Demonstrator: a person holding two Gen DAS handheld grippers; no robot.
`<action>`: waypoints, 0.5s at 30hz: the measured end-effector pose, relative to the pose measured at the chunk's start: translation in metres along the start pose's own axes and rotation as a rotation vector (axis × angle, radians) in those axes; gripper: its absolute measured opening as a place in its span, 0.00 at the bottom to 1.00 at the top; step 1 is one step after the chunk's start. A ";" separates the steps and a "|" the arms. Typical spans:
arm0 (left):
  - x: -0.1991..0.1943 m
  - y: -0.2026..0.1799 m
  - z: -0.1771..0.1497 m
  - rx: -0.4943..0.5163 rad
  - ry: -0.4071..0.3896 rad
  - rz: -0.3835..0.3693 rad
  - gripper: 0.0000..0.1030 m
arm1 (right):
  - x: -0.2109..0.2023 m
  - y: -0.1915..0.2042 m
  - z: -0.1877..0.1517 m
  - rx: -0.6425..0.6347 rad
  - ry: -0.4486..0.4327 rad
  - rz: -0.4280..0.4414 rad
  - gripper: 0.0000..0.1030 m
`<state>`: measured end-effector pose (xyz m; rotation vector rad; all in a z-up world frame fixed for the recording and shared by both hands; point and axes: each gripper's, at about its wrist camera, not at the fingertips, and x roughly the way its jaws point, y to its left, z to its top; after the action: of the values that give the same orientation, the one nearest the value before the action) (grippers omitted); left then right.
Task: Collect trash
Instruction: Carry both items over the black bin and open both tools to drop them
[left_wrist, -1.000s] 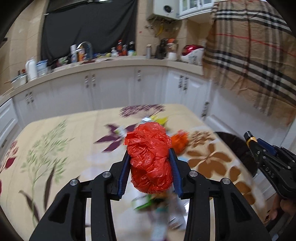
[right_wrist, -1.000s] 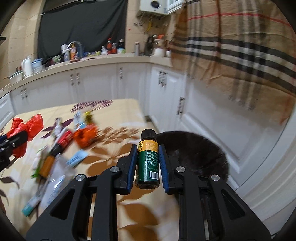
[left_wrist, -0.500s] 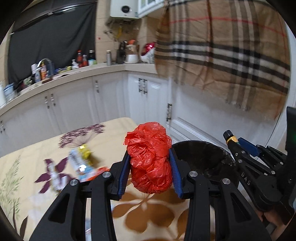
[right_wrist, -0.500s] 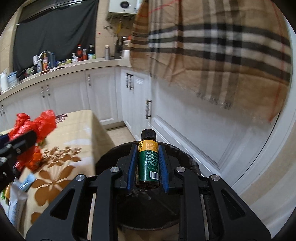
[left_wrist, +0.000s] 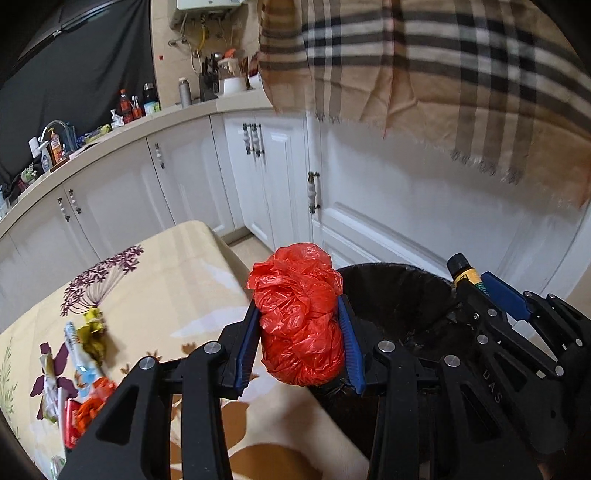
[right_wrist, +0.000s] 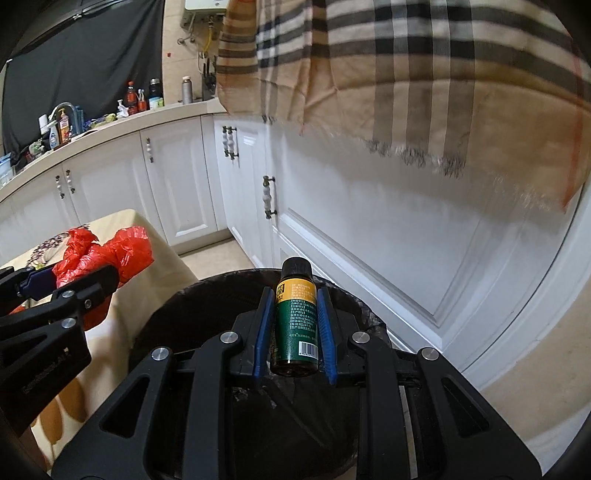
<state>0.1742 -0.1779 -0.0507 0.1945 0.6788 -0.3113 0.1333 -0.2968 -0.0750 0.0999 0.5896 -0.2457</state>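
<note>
Far left on the bench (left_wrist: 177, 280), a scatter of wrappers (left_wrist: 79, 365) lies on the flowered cloth, so by my reading a good share of the collecting is left to do; nothing can be seen resting inside the bin, whose bottom is hidden; the left hand-held gripper (left_wrist: 301, 328) is clenched on a crumpled red plastic bag (left_wrist: 299, 314), carried above the bench's right edge and just short of the near-left rim of the black-lined trash bin (left_wrist: 399, 295); right of it, the right hand-held gripper (right_wrist: 295, 328) is grasping a small green bottle (right_wrist: 295, 325) with a black cap, upright between the blue pads and already over the bin's mouth; both pieces look ready to drop, neither is released yet; for room, the bin stands tight against the bench corner on its left, with white cabinet doors (right_wrist: 369, 229) close behind and to the right, and a plaid cloth (right_wrist: 406, 74) hangs above; the two hand-held grippers sit near each other, so the clear way in is from above
</note>
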 end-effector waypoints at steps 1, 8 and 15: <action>0.005 -0.002 0.001 0.006 0.011 0.006 0.40 | 0.005 -0.001 -0.001 0.004 0.008 -0.001 0.22; 0.030 -0.009 0.005 0.020 0.097 -0.002 0.41 | 0.033 -0.008 -0.006 0.022 0.050 -0.003 0.23; 0.030 -0.008 0.005 0.021 0.099 0.017 0.51 | 0.039 -0.012 -0.004 0.040 0.053 -0.005 0.30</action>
<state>0.1971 -0.1931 -0.0669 0.2372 0.7718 -0.2937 0.1594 -0.3158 -0.1001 0.1442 0.6375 -0.2606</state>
